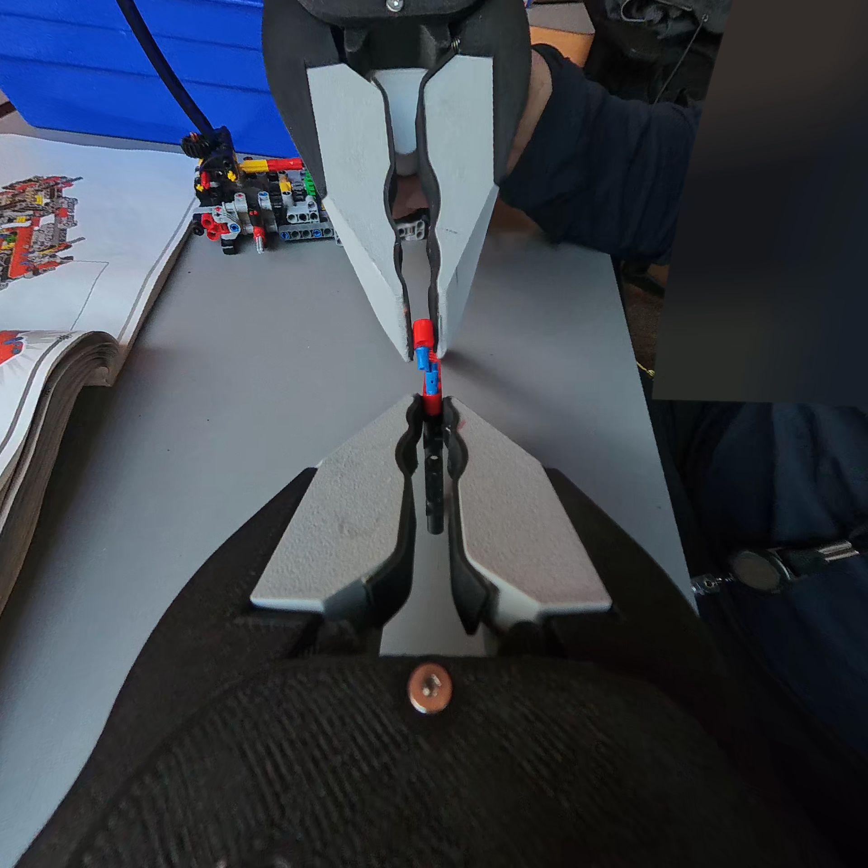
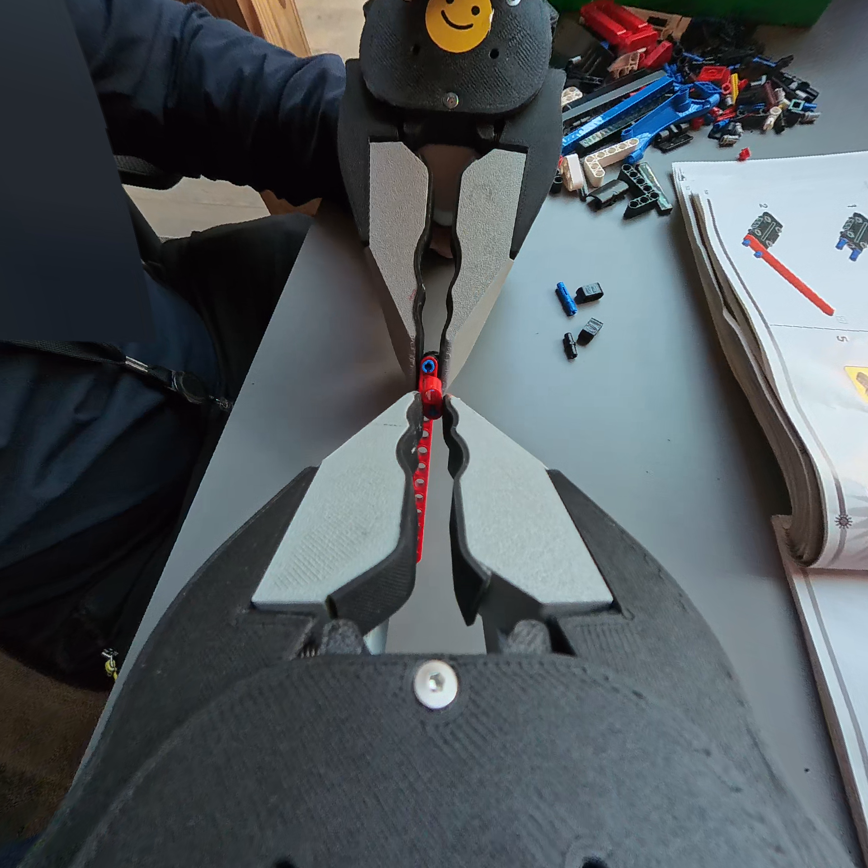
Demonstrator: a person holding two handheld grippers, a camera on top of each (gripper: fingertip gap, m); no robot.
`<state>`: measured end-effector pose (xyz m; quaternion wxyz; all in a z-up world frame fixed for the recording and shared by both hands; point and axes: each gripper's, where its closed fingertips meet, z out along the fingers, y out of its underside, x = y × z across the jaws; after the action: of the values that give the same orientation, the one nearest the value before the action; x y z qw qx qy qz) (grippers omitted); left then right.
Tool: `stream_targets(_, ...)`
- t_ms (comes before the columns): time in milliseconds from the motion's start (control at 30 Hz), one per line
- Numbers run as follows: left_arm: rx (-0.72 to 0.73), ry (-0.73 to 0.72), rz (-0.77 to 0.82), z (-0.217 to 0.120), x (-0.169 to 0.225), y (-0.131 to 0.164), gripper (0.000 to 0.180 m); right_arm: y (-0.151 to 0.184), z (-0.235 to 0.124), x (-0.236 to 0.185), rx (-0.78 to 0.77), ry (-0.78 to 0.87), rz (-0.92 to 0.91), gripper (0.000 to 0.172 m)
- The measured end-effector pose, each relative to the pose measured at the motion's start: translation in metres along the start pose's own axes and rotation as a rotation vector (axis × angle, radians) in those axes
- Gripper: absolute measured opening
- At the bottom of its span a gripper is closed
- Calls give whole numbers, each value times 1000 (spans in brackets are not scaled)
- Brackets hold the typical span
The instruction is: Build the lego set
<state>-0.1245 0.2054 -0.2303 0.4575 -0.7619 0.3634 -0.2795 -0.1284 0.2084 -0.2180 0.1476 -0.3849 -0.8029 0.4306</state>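
2 ridged tongs [image 1: 430, 404] [image 2: 430, 404] pinch holed plastic beams [image 2: 422, 469], tip-to-tip.

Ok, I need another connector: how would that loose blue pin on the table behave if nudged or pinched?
The blue pin is a small cylinder lying on its side on the smooth grey table, so a sideways nudge would probably roll it. Tiny and plastic-looking: likely light, stiff, easily flicked away.

Two grippers meet tip to tip. Between them sit one red holed beam [image 2: 421, 479], one black holed beam [image 1: 433, 474] and two blue pins [image 1: 426, 364]. Right of the right tool lie four loose small parts [image 2: 578, 312], one open booklet [image 2: 794, 357] and one uncounted heap of bricks [image 2: 681, 89]
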Motion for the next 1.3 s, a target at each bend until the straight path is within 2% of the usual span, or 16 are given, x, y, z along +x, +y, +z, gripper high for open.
stream_targets(267, 10, 16, -41, -1, -1, 0, 5, 0, 1, 4, 4, -6, 68, 5)
stream_targets(533, 1, 25, -51, 1, 0, 0, 5, -3, 2, -4, -2, -94, 172, 4)
stream_targets(667, -1, 32, -62, 1, 0, 1, 5, 2, 5, 1, -29, -67, 173, 4)
stream_targets(833, 1, 37, -83, -1, -1, 1, 5, 0, -9, 14, 26, -11, 167, 5)
stream_targets(1300, 2, 47, -129, -1, -4, 2, 5, 9, 0, 20, 7, -15, 197, 5)
